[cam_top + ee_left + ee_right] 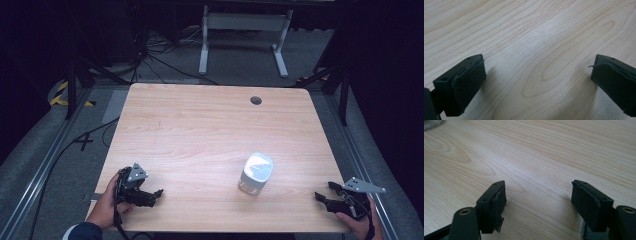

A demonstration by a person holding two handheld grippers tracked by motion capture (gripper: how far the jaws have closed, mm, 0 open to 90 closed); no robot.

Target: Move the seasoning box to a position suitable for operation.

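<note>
Pale wood grain covers the bench (pixel 200 130), which I see from the high view as a rounded rectangle with a small dark grommet hole (pixel 256 100) near its far edge. My left claw (pixel 154 196) rests low at the near left corner of the bench, held by a hand (pixel 106 206) whose dark sleeve enters from the bottom; a grey three-cornered plate sits on top of it. In the left gripper view its two black pads (pixel 470 82) stand far apart, with bare wood and nothing else between them, so the left claw (pixel 537 85) is wide open and empty. My right claw (pixel 322 195) lies at the near right edge of the bench, pointing inward, also carrying a grey plate. In the right gripper view its jaws are likewise spread wide over bare wood, the right claw (pixel 537 202) holding nothing; the rubber on one pad (pixel 499 205) looks frayed at its lower edge. A clear jar with a white lid (pixel 256 173) stands upright on the bench, right of centre and toward the near side, between the two claws but nearer the right one, touching neither. Its base edges into the top left corner of the right gripper view, well apart from those jaws. Beyond the bench, grey floor (pixel 240 65), cables and a white frame (pixel 245 30) are visible.
</note>
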